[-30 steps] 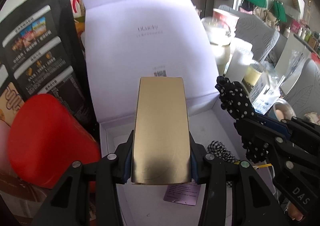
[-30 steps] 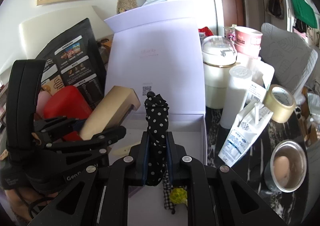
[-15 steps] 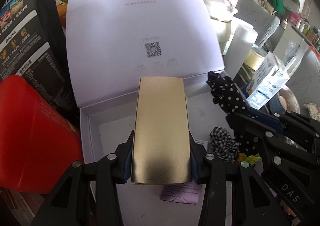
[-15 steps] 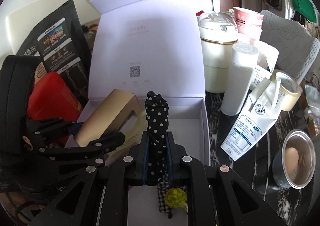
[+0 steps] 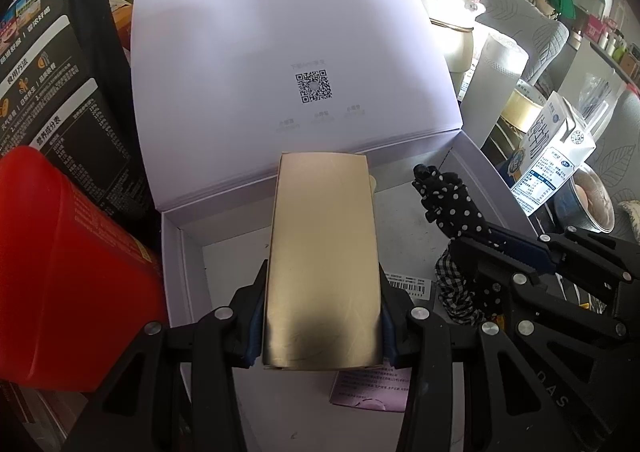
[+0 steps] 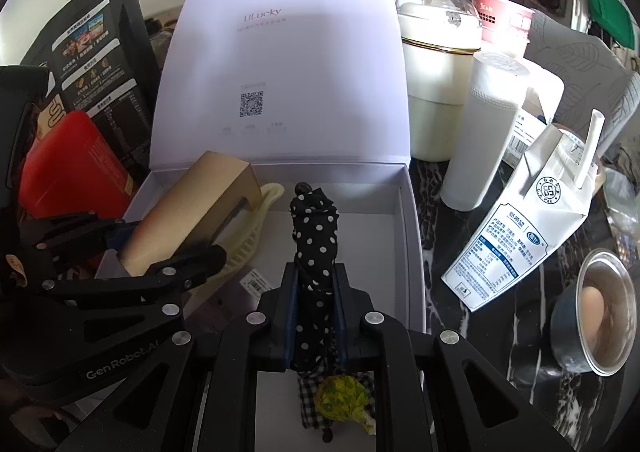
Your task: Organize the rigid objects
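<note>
While the left hand-held gripper (image 5: 322,326) clamps a gold box (image 5: 324,260) by its long sides, the right hand-held gripper (image 6: 314,312) is closed on a black polka-dot fabric item (image 6: 314,236). Both items hang tilted above the open white box (image 6: 412,244), its lid upright behind. A cream comb (image 6: 250,236) lies inside. A milk carton (image 6: 520,236) stands on the dark surface (image 6: 436,300) beside it.

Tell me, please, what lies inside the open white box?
Inside the white box: a cream comb, partly under the gold box held above it, a barcode label, a lilac card and checked cloth. The grippers hide the rest of the floor.
</note>
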Action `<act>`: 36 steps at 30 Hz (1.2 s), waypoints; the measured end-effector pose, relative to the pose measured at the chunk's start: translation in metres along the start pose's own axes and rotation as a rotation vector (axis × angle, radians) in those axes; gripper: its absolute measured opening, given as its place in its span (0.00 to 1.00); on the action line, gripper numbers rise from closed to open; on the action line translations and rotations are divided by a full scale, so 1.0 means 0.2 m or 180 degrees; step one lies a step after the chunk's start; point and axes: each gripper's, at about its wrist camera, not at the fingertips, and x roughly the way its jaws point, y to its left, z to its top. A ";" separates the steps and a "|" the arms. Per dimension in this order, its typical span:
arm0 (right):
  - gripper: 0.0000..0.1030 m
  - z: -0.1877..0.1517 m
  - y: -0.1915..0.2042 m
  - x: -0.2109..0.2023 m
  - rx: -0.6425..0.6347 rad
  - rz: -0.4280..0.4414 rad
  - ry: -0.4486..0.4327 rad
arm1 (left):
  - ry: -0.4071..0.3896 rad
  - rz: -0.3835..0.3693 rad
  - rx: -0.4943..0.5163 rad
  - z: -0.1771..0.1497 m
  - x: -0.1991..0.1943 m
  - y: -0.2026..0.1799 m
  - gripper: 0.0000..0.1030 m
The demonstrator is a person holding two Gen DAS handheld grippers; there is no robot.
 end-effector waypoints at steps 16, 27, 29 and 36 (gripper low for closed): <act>0.32 0.00 -0.06 -0.01 0.0068 0.0000 0.0032 | 0.0066 0.0046 -0.0001 0.01 0.02 -0.03 0.44; 0.37 0.01 -0.06 -0.07 0.0064 -0.0144 0.0054 | -0.0036 0.0122 0.0028 0.02 -0.03 -0.07 0.46; 0.37 0.01 -0.07 -0.07 0.0075 -0.0161 0.0051 | -0.0055 0.0143 0.0036 0.02 -0.05 -0.07 0.46; 0.37 0.01 -0.08 -0.14 0.0118 -0.0135 -0.0020 | -0.0149 0.0192 -0.0031 0.03 -0.12 -0.08 0.46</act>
